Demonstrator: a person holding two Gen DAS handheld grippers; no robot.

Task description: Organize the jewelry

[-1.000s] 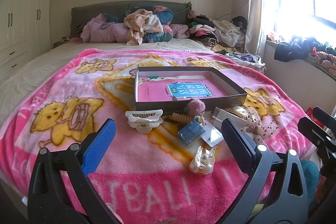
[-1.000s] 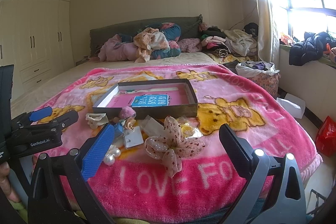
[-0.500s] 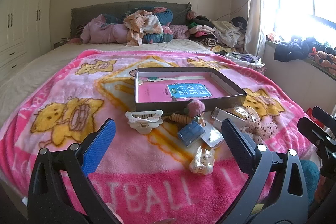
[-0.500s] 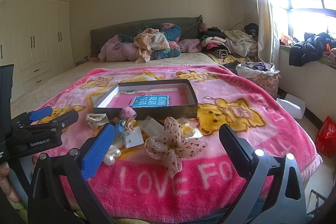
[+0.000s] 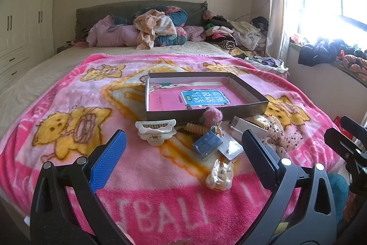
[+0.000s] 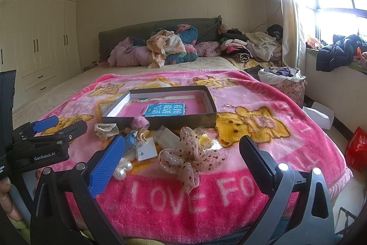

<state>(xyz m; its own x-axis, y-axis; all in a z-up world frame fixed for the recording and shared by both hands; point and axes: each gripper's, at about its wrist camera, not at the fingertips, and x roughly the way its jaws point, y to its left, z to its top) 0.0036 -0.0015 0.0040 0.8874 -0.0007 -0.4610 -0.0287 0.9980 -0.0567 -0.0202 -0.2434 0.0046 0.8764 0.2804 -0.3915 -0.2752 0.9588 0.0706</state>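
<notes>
pre-grasp step: left claw and right claw both spread apart and empty above scattered hair clips and trinkets on pink fleece blanket, shallow dark cardboard box just behind; next, lower onto one piece.

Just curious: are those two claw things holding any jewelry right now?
No. The left gripper and right gripper are both open and empty.
</notes>
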